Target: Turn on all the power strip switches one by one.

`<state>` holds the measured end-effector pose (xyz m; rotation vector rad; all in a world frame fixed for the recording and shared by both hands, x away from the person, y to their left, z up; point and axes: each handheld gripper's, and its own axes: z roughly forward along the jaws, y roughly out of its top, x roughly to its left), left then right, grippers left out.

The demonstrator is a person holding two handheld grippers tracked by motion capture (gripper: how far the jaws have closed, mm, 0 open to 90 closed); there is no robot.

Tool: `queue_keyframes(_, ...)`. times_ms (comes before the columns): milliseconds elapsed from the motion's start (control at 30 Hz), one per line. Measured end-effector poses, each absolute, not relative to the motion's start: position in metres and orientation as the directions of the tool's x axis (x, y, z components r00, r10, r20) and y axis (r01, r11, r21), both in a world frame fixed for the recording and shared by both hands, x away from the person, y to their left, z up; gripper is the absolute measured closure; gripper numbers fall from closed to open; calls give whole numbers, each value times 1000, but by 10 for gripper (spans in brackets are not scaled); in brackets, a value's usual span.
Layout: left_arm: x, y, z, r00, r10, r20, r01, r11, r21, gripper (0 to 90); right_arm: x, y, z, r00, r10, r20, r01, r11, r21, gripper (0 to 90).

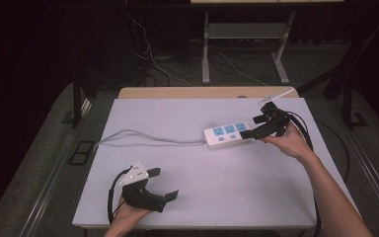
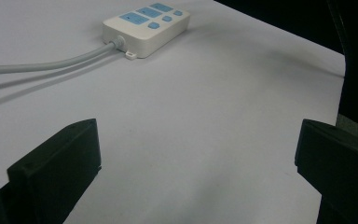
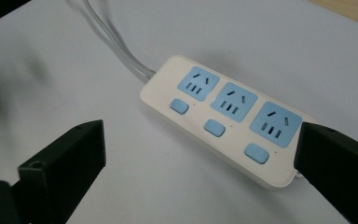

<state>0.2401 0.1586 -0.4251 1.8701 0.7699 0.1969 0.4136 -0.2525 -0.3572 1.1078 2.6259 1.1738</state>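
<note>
Two grippers wide open and holding nothing: right gripper (image 1: 257, 129) just at the strip (image 1: 227, 134) near the table's (image 1: 153, 111) far right edge, not gripped yet, left gripper (image 1: 165, 183) waiting by the near edge.

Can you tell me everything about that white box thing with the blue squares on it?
It is a white plastic power strip with rounded corners, lying flat on the pale table top, far right. On top are three blue sockets in a row, each beside a small blue button. A grey cable leaves one end and trails left across the table, and a small mounting tab sticks out there. Nothing is plugged in. The right gripper, jaws open, is at its other end; contact is unclear.
</note>
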Motion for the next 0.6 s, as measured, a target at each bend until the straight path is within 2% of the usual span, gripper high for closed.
queue_keyframes(33, 240, 158, -425, 779, 591, -210, 417, -238, 877, 0, 415, -253, -359, -740, 636, 221, 590, 454, 667, 18)
queue_keyframes(67, 240, 158, -425, 780, 590, -209, 416, -238, 877, 0, 416, -253, -360, -738, 637, 221, 592, 456, 664, 65)
queue_keyframes(100, 240, 158, -425, 780, 590, -209, 416, -239, 878, 0, 417, -254, -360, -746, 629, 218, 584, 462, 667, 169)
queue_keyframes(167, 240, 158, -425, 781, 589, -209, 415, -239, 878, 0, 418, -255, -361, -750, 628, 207, 576, 467, 671, 229)
queue_keyframes(200, 240, 158, -425, 781, 589, -209, 415, -239, 878, 0, 419, -256, -362, -747, 632, 206, 578, 466, 670, 287)
queue_keyframes(333, 240, 158, -425, 781, 589, -208, 415, -239, 878, 0, 424, -257, -366, -743, 638, 203, 579, 460, 673, 379)
queue_keyframes(367, 240, 159, -425, 781, 588, -208, 414, -240, 878, 0, 426, -258, -368, -741, 641, 200, 581, 461, 671, 441)
queue_keyframes(400, 240, 159, -425, 781, 588, -208, 414, -240, 878, 0, 426, -258, -368, -741, 641, 200, 581, 461, 671, 441)
queue_keyframes(600, 240, 159, -425, 781, 589, -209, 416, -239, 878, 0, 433, -257, -378, -732, 653, 192, 593, 472, 652, 576)
